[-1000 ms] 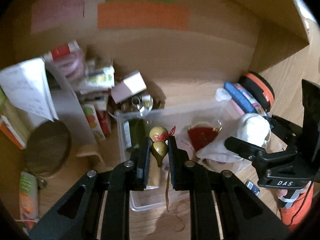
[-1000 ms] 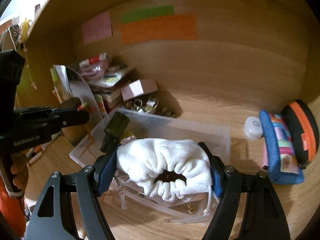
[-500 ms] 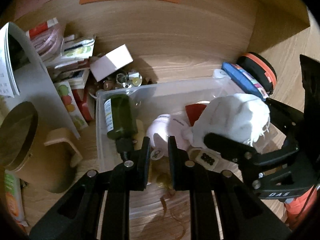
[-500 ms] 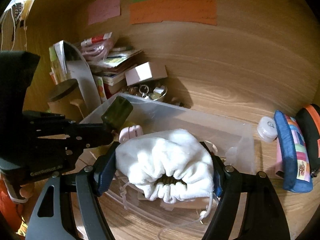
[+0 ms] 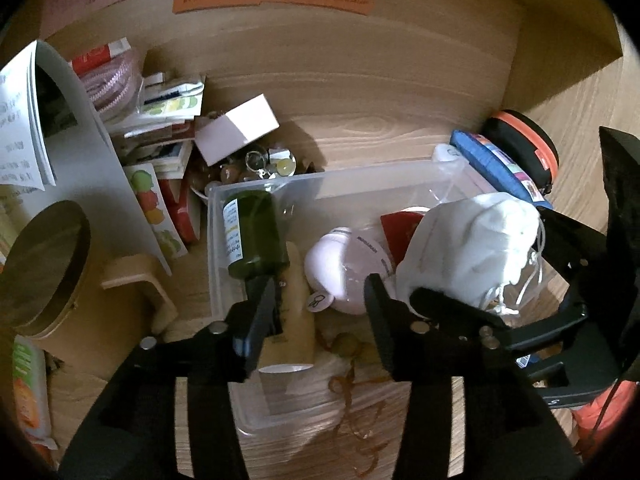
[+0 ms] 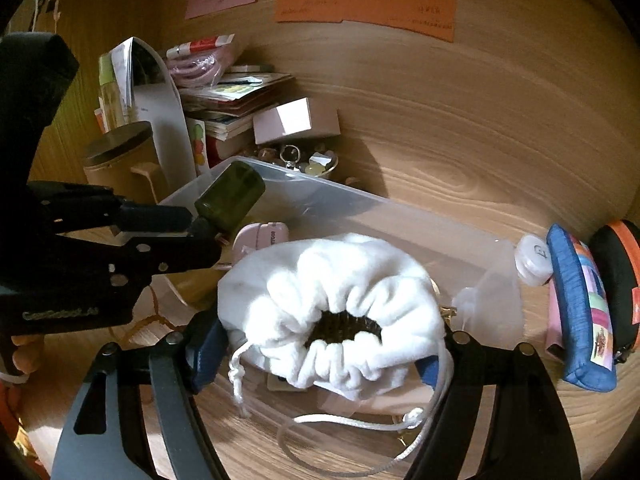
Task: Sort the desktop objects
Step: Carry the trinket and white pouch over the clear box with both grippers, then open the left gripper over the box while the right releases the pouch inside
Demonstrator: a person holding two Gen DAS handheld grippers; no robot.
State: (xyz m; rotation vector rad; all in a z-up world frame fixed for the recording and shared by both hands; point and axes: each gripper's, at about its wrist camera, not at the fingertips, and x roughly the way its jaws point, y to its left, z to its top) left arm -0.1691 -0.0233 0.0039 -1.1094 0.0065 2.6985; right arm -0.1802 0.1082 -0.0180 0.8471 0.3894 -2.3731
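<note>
Dropped gourd (image 5: 347, 343); left gripper (image 5: 320, 320) spread, right gripper (image 6: 320, 336) clamps fluffy drawstring pouch (image 6: 332, 288).

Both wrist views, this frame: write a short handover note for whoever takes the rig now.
Left gripper: open, empty, over the near end of the clear bin.
Right gripper: shut on the white drawstring pouch, held above the bin.
Done: green bottle, pink round device and gourd charm lie in the bin.
Left: place the pouch; blue pencil case, orange-trimmed case and small white jar sit outside the bin.
</note>
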